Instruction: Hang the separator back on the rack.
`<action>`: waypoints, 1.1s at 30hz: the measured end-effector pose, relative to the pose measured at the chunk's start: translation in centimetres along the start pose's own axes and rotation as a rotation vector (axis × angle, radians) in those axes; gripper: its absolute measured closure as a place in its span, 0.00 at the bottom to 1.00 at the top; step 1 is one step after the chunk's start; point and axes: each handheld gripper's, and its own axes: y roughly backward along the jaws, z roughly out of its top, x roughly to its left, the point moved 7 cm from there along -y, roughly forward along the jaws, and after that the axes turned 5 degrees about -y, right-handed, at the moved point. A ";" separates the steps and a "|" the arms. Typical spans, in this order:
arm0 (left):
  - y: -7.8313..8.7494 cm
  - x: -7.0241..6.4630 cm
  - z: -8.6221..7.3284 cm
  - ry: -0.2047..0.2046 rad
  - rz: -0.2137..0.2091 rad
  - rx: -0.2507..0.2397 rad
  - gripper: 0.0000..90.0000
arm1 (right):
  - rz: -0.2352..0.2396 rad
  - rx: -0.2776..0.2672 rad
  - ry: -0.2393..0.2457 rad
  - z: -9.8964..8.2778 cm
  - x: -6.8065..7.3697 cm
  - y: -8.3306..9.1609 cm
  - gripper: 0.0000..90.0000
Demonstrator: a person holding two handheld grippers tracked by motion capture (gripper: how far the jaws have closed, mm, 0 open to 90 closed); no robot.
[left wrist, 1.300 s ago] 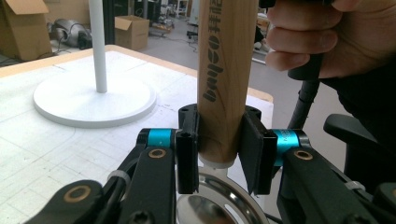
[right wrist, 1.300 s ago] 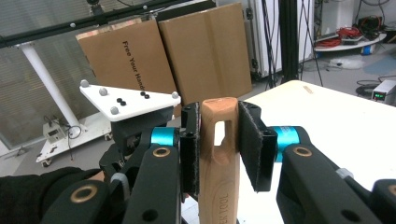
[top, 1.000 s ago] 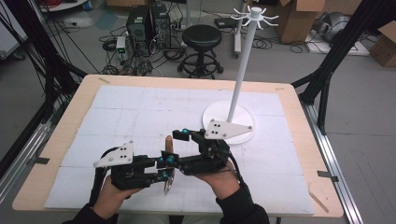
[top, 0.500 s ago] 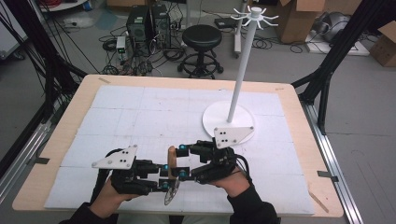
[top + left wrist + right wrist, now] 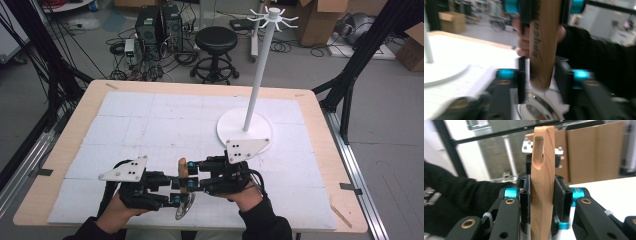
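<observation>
Wooden-handled kitchen tool (image 5: 183, 172) stands upright at the near edge of the counter (image 5: 70, 150), handle up, metal head (image 5: 184, 209) down. Right hand-held gripper (image 5: 192, 176), jaws just closing, clamps the handle from the right. Left hand-held gripper (image 5: 176, 191), jaws just opening, stands released around its lower end. White stand (image 5: 245, 129) farther right.
</observation>
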 end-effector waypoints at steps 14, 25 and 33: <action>0.6 1.7 -0.1 -0.024 0.245 0.014 0.44 | -0.414 -0.062 -0.050 0.7 -1.2 -0.2 0.78; -0.2 1.8 -0.6 -0.010 0.335 0.070 0.51 | -0.504 -0.122 -0.075 0.4 -1.2 -0.3 0.78; -0.6 1.6 -0.9 0.003 0.328 0.089 0.68 | -0.504 -0.125 -0.081 -0.2 -1.4 -0.7 0.78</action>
